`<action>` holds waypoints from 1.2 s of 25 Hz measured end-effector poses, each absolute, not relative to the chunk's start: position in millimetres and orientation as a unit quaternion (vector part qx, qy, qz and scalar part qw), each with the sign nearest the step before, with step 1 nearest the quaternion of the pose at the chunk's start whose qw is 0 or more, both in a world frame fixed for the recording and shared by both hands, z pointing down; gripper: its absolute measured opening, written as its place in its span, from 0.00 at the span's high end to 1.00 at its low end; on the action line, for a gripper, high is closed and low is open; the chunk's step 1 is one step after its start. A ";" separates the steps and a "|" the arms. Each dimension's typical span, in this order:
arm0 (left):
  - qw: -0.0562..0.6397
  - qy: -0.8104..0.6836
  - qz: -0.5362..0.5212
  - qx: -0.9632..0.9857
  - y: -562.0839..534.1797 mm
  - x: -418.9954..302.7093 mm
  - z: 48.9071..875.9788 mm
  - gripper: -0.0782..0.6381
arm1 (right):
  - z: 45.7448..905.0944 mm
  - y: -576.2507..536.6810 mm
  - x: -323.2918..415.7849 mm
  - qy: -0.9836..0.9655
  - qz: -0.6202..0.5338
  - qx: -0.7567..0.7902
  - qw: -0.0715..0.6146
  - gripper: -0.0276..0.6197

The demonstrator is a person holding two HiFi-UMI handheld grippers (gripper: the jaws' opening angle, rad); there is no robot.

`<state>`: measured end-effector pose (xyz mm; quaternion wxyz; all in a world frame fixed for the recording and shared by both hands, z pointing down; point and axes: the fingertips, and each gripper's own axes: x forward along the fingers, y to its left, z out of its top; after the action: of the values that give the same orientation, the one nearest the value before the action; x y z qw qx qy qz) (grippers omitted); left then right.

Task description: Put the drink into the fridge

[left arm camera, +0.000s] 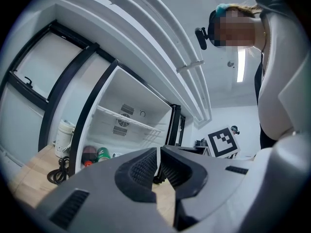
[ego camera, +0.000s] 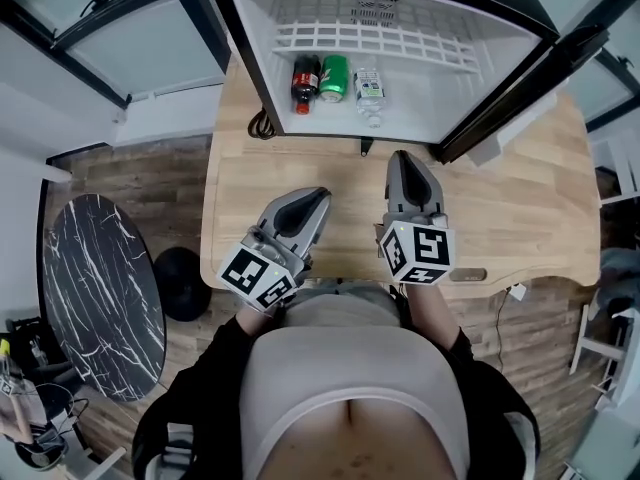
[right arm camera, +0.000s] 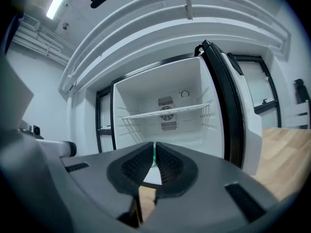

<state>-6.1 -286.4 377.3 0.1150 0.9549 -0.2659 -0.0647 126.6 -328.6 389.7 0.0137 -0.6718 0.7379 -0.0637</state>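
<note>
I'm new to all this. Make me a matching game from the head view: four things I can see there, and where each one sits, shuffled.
Things:
1. dark bottle
2. green can
3. clear bottle
4. black cable

Places:
A. middle of the row inside the fridge
B. on the table, outside the fridge, at its left
C. left end of the row
D. right end of the row

Pairs: 1-C, 2-A, 3-D, 4-B.
</note>
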 end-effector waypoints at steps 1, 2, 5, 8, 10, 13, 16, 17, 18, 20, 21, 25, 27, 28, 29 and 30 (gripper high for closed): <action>0.115 -0.264 -0.065 0.955 -286.3 -7.3 377.6 0.85 | 389.8 -327.0 125.0 0.738 -0.063 -0.672 0.014 0.90; 0.115 -0.263 -0.066 0.956 -285.9 -8.7 378.2 0.85 | 391.0 -325.5 123.4 0.737 -0.065 -0.672 0.014 0.90; 0.118 -0.256 -0.069 0.957 -283.6 -12.2 380.9 0.85 | 396.1 -319.7 120.6 0.734 -0.080 -0.674 0.022 0.91; 0.118 -0.246 -0.070 0.959 -281.2 -11.5 382.9 0.85 | 398.4 -313.4 120.7 0.730 -0.086 -0.677 0.032 0.91; 0.117 -0.239 -0.069 0.962 -278.7 -9.3 383.4 0.85 | 397.8 -309.1 121.0 0.730 -0.089 -0.676 0.039 0.91; 0.112 -0.232 -0.071 0.964 -273.2 -8.0 379.1 0.85 | 393.2 -302.3 118.7 0.733 -0.078 -0.674 0.036 0.91; 0.104 -0.233 -0.076 0.964 -269.6 -7.5 371.9 0.85 | 386.5 -296.3 113.8 0.744 -0.073 -0.663 0.044 0.91; 0.102 -0.233 -0.077 0.964 -267.2 -6.8 369.9 0.85 | 385.0 -293.2 113.0 0.746 -0.074 -0.660 0.046 0.91; 0.101 -0.234 -0.079 0.964 -264.1 -6.1 368.1 0.85 | 383.8 -289.6 112.4 0.748 -0.074 -0.659 0.046 0.91; 0.100 -0.236 -0.083 0.963 -255.4 -4.1 365.5 0.85 | 382.1 -280.0 111.6 0.750 -0.073 -0.656 0.044 0.91; 0.101 -0.236 -0.084 0.963 -249.9 -2.6 364.8 0.85 | 381.4 -274.0 111.6 0.752 -0.074 -0.654 0.043 0.91; 0.107 -0.237 -0.084 0.962 -222.1 7.2 366.7 0.85 | 379.6 -245.0 108.8 0.765 -0.079 -0.638 0.043 0.91; 0.108 -0.237 -0.084 0.962 -206.7 12.8 366.7 0.85 | 379.4 -228.2 105.9 0.773 -0.078 -0.628 0.043 0.91; 0.107 -0.237 -0.086 0.962 -198.5 15.4 366.0 0.85 | 379.5 -219.2 104.9 0.776 -0.078 -0.624 0.043 0.91; 0.106 -0.238 -0.087 0.962 -189.7 17.5 365.1 0.85 | 379.9 -209.9 104.0 0.780 -0.077 -0.620 0.043 0.91; 0.106 -0.239 -0.089 0.961 -180.5 19.3 364.5 0.85 | 380.6 -200.3 103.2 0.783 -0.077 -0.616 0.041 0.91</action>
<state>19.3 -180.5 364.5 0.1056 0.9611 -0.2393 -0.0889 103.2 -200.3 380.6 0.0414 -0.6160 0.7829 -0.0772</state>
